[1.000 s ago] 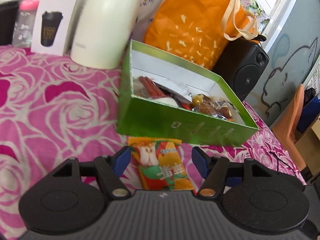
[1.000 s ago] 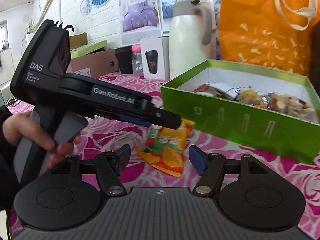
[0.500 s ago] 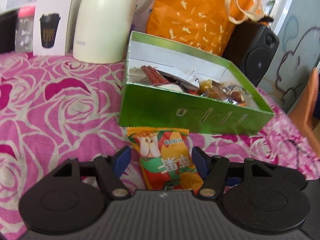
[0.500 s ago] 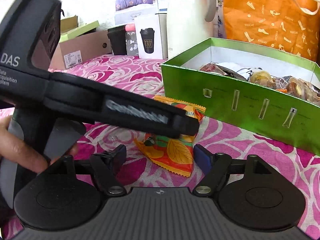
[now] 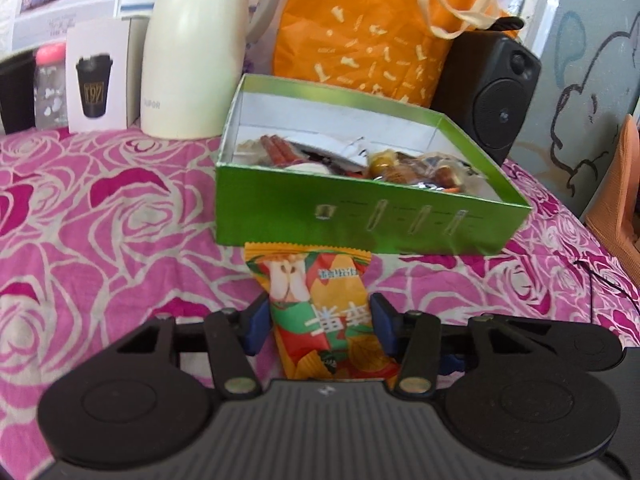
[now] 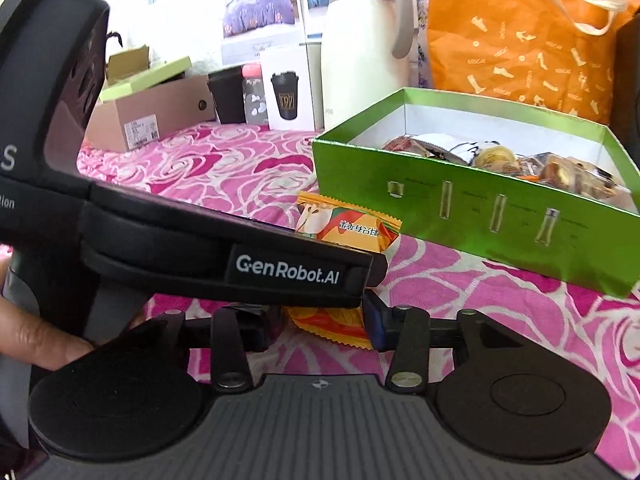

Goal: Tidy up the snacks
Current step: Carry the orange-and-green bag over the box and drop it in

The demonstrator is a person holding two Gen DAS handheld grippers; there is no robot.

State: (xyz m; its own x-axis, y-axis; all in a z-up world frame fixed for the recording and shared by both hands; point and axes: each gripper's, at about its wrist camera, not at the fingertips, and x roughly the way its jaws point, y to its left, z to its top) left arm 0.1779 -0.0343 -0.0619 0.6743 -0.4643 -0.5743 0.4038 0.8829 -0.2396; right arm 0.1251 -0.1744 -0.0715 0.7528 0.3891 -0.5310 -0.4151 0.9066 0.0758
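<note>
An orange-and-green snack packet (image 5: 320, 312) lies on the pink rose cloth, just in front of the green box (image 5: 360, 224). My left gripper (image 5: 318, 322) straddles the packet; its jaws are closing, and the blue pads (image 5: 256, 320) pinch the packet's sides. The box holds several wrapped snacks. In the right wrist view the left gripper (image 6: 360, 280) reaches in from the left across the packet (image 6: 352, 232). My right gripper (image 6: 324, 326) sits close behind it, jaws closing. The packet's near end shows between its fingers, but no grip is visible there. The box (image 6: 480, 216) stands to the right.
Behind the box stand a cream jug (image 5: 192, 60), an orange bag (image 5: 372, 28) and a black speaker (image 5: 496, 92). A white cup carton (image 5: 98, 80) and a pink-lidded bottle (image 5: 50, 84) are at back left. A person's hand (image 6: 44, 344) holds the left gripper's handle.
My left gripper slid forward over the packet and its jaws narrowed onto it. The right gripper's jaws also narrowed. In the right wrist view the left gripper reaches further across.
</note>
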